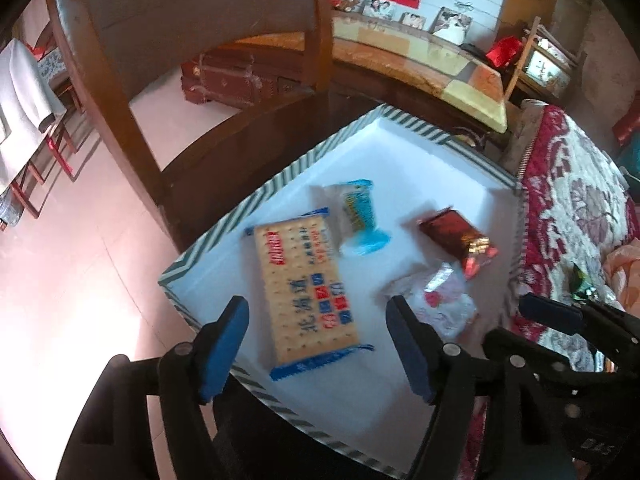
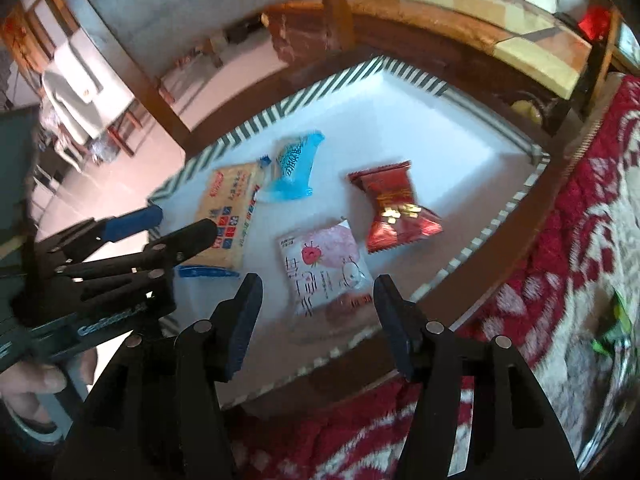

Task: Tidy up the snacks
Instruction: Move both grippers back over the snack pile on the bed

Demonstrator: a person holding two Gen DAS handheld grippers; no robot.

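Note:
A white tray with a green-striped rim holds several snacks. A long cracker pack lies at its left. A blue-and-white packet lies beyond it. A red foil packet lies to the right. A pink-and-white strawberry packet lies nearest. My left gripper is open and empty over the cracker pack. My right gripper is open and empty just above the strawberry packet. The left gripper also shows in the right wrist view.
The tray sits beside a red-and-white patterned quilt. A green wrapper lies on the quilt at right. A wooden chair and a wooden bench with photos stand beyond the tray.

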